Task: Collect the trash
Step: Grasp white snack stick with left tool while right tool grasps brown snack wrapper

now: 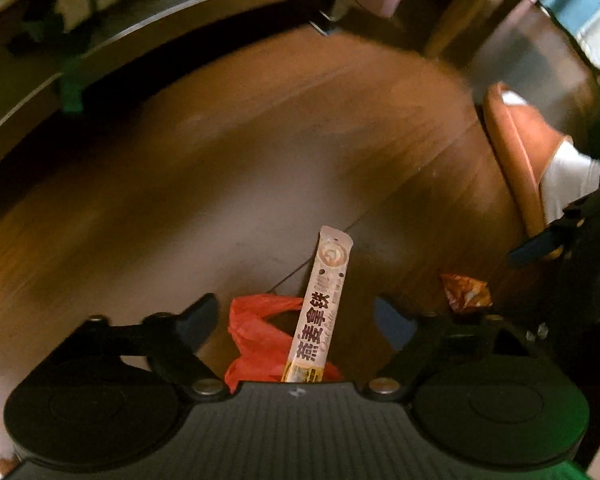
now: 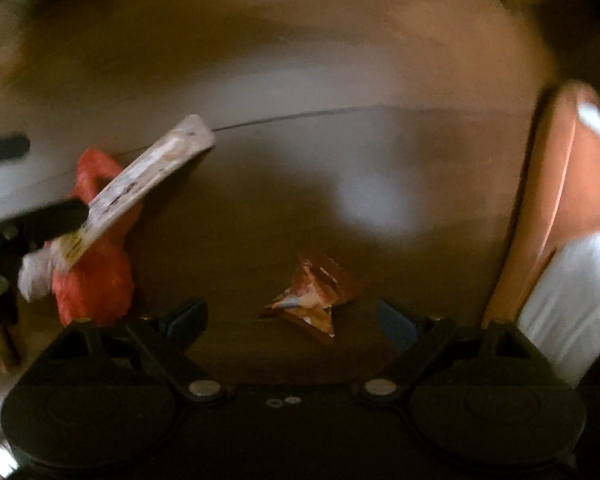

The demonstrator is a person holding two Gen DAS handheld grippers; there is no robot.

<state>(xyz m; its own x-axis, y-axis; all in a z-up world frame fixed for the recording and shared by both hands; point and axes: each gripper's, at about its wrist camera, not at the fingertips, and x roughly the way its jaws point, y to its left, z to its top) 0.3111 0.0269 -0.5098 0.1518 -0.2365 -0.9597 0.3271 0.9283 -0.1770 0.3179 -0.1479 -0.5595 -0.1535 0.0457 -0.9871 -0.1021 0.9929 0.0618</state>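
**Both grippers low over floor litter, nothing gripped yet**

Three pieces of trash lie close together on the brown wooden floor, away from any wall or furniture edge in view. The left gripper points steeply down with its jaws wide either side of a long pale stick sachet with dark printed lettering, which lies across a crumpled red plastic bag; no pad presses on either. The right gripper points straight down, jaws wide, over a crumpled brown and orange snack wrapper, also untouched.

The risks, as I judge them: the sachet rests on the slippery bag, so a closing left gripper could pinch bag film and sachet together, or flick the sachet aside. The wrapper is flat and springy; pads may close above it or skid on the floor. A person's foot in an orange slipper and white sock stands near the wrapper, and the two grippers work near each other, so a collision is possible.
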